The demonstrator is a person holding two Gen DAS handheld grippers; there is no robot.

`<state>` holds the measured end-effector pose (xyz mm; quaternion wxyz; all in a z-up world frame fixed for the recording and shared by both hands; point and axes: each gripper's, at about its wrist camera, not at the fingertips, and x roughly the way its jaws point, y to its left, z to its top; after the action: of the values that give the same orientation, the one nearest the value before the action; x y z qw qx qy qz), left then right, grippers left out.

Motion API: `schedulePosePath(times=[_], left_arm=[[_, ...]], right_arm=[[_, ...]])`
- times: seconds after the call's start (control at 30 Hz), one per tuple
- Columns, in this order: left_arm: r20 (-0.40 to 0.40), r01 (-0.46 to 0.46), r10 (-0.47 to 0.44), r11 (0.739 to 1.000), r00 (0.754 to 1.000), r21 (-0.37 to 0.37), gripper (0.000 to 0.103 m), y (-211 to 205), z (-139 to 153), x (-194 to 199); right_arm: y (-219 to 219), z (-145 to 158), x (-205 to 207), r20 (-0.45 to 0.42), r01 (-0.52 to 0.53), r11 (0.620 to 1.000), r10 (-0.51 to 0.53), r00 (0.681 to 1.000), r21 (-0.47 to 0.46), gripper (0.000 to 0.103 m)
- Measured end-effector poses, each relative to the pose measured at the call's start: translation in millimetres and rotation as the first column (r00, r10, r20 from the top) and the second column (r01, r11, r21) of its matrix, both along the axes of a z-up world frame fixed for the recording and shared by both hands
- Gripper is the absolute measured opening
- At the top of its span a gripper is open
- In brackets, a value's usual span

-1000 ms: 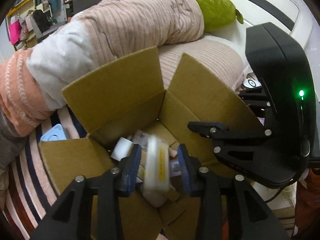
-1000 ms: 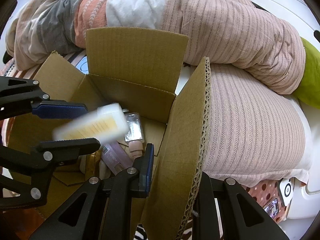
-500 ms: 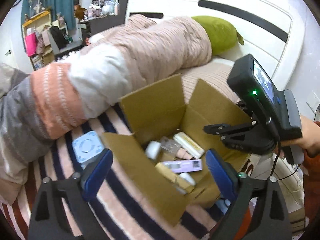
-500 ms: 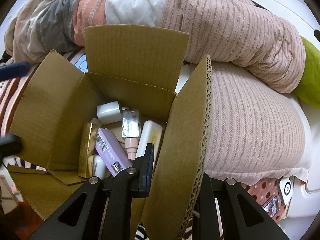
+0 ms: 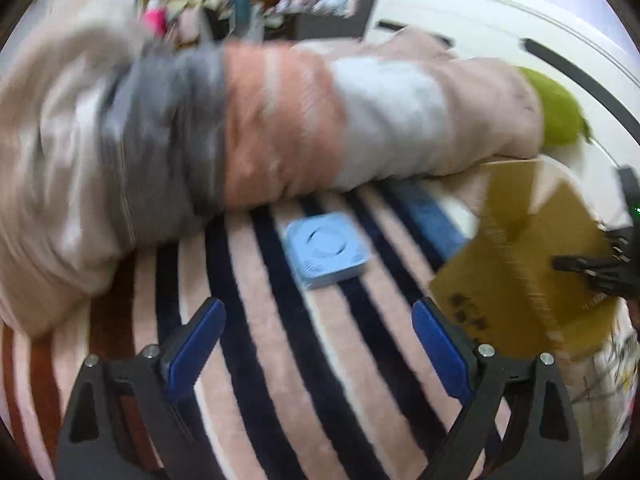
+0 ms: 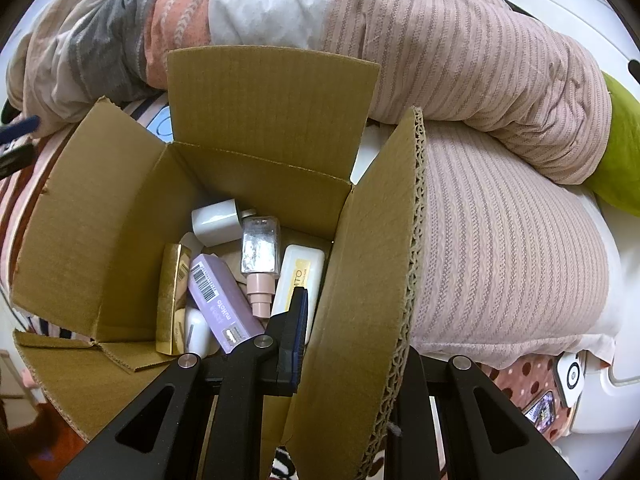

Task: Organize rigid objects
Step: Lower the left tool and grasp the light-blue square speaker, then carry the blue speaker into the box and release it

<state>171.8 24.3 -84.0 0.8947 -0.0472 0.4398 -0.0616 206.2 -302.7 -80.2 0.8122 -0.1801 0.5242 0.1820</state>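
Left gripper [image 5: 316, 332] (fingers wide) hovers over striped blanket [image 5: 280, 360].

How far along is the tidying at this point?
Done: several items lie in the box, including the white case and purple carton. In hand: the right tool grips the box flap; the left tool is open, empty. Left: the blue device on the striped blanket.
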Motion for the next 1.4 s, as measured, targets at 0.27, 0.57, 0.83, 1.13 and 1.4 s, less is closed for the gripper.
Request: schedulePosePath(times=[0.27, 0.57, 0.83, 1.13, 1.4], left_arm=[[-0.085, -0.016, 0.01, 0.997, 0.996, -0.074, 0.093, -11, -72, 58], [-0.136, -0.139, 0.136, 0.99, 0.981, -0.017, 0.093, -45, -118, 123], [-0.09, -0.085, 0.095, 0.991, 0.991, 0.105, 0.081, -66, -125, 129], [0.027, -0.028, 0.024, 0.991, 0.999, 0.133, 0.08, -47, -70, 63], [0.197, 0.056, -0.072, 0.995, 0.978, 0.088, 0.08, -46, 26, -8]], right_arm=[[-1, 0, 0, -0.005, -0.003, 1.0, 0.003, 1.0, 0.004, 0.014], [0, -1, 0, -0.008, -0.009, 1.0, 0.009, 1.0, 0.001, 0.015], [0, -3, 1, -0.013, -0.019, 1.0, 0.019, 1.0, 0.005, 0.015], [0, -3, -1, -0.01, -0.018, 1.0, 0.018, 1.0, 0.005, 0.015], [-1, -1, -1, -0.005, -0.016, 1.0, 0.016, 1.0, 0.006, 0.015]])
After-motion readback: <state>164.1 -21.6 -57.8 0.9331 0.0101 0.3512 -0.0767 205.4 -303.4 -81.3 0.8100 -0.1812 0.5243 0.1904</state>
